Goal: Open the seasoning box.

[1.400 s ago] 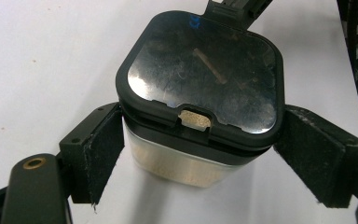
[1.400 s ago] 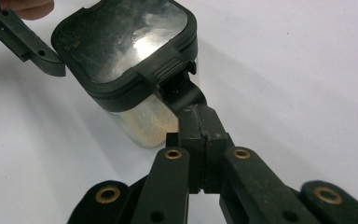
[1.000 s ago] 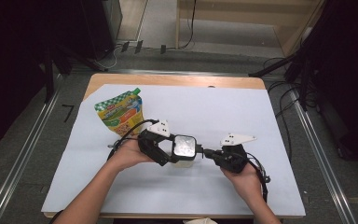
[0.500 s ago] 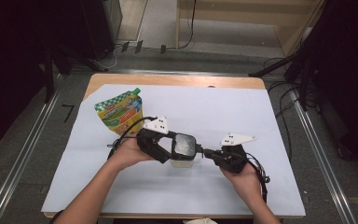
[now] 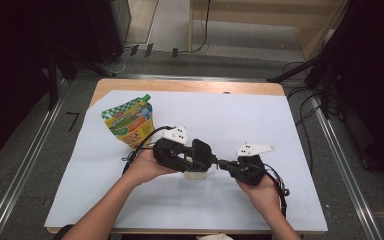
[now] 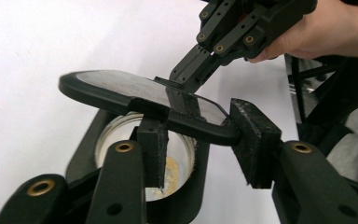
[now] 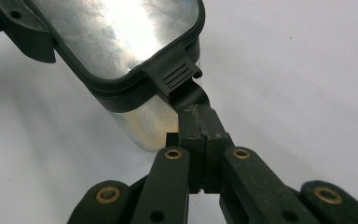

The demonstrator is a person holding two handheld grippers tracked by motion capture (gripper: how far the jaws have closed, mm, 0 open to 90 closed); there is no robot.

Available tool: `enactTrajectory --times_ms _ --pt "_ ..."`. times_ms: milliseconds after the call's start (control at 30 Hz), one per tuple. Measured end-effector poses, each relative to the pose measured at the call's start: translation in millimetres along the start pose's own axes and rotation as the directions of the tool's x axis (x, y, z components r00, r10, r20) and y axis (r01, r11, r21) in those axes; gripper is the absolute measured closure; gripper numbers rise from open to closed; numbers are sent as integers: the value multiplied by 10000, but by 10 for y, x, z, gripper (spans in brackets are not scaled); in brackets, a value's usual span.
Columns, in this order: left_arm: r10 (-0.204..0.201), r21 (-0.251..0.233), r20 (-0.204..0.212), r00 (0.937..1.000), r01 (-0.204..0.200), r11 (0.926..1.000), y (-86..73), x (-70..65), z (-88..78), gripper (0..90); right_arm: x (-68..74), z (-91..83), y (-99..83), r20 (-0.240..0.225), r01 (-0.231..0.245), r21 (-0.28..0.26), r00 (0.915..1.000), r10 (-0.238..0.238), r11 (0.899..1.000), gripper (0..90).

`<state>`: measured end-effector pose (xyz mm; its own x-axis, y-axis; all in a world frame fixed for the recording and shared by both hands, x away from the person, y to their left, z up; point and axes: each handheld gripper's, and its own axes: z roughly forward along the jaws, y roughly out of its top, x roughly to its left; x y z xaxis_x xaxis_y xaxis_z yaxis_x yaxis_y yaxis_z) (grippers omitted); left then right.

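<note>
Shows, nearest, a person's two forearms reaching onto a table under a matte white sheet (image 5: 240,115), with a black two-jaw gripper in each hand. Clamps the closed pads of the right gripper (image 7: 200,135) on the ribbed black latch tab (image 7: 177,77) of a rounded-rectangle lid (image 7: 116,32), black-framed with a glossy see-through window. Has just been closing the jaws of the left gripper (image 6: 205,144) partway, taking in one wall of a small clear plastic container (image 6: 121,140) and the end of the tilted lid. Leaves a visible gap beside the rough, foam-like pads, so no firm squeeze yet. Places the container at the middle of the sheet, between both hands. Suggests a bracing hold about to form, so the lid can be worked by its tab; whether to open or to shut, cannot tell. Reveals pale yellowish residue smeared inside the container's smooth wall. Farther off to the left, well apart, sets a glossy yellow-and-green printed pouch with a green corner cap (image 5: 128,122). Ends at a bare wooden table edge (image 5: 190,86).
</note>
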<state>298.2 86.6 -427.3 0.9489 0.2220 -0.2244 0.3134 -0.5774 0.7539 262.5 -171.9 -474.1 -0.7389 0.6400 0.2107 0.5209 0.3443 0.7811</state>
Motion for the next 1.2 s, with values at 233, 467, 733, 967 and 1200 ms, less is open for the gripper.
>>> enactTrajectory --times_ms 233,467,733,967,1200 --pt "-263 70 -24 9997 263 9996 47 -22 12 647 4 2 -5 -57 -38 -24 10000 38 10000 900" --pt "-361 -89 -22 9993 361 9993 72 -41 20 652 32 15 -3 -79 69 -85 9999 -70 9999 900" --pt "-150 -19 44 9999 150 9999 113 -128 114 674 55 24 -2 -123 96 -148 9999 -98 9998 900" --pt "-288 -62 62 9996 289 9996 135 -149 184 677 53 26 -5 -107 69 -176 9999 -70 9998 900" --pt "-455 -44 248 9987 456 9989 135 -132 186 673 38 25 -1 -212 -26 -146 9998 23 9999 900"
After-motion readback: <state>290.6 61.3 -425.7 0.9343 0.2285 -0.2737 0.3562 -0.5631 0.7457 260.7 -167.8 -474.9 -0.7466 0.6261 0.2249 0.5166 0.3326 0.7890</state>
